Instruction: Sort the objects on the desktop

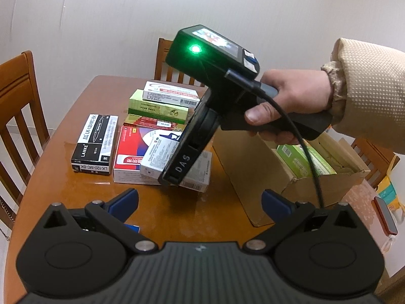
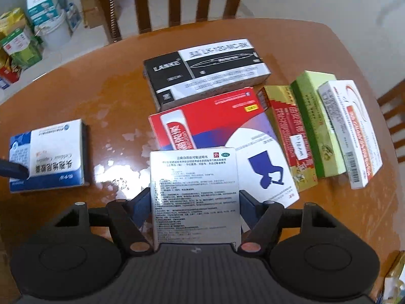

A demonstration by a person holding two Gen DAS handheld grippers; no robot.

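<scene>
My right gripper [image 2: 195, 197] points steeply down, its blue pads pressed against both sides of a white leaflet-printed medicine box [image 2: 195, 177] that lies on a larger red box [image 2: 210, 119]. The left wrist view shows the same gripper [image 1: 172, 177] in a person's hand [image 1: 291, 101] over that white box [image 1: 154, 159]. Beside the red box lie a black LANKE box [image 2: 205, 68], a red-yellow box [image 2: 291, 136], a green box [image 2: 316, 121] and a white-red box [image 2: 351, 131]. My left gripper [image 1: 200, 200] stands open and empty, one fingertip [image 2: 15, 171] over a blue-white box [image 2: 50, 157].
An open cardboard carton [image 1: 253, 167] at the table's right holds a green box [image 1: 301, 162]. Wooden chairs [image 1: 17, 106] [image 2: 177, 2] ring the brown table [image 1: 76, 190]. Packages and a bucket [image 2: 53, 27] stand on the floor. A red flat device [image 1: 384, 217] lies off the right edge.
</scene>
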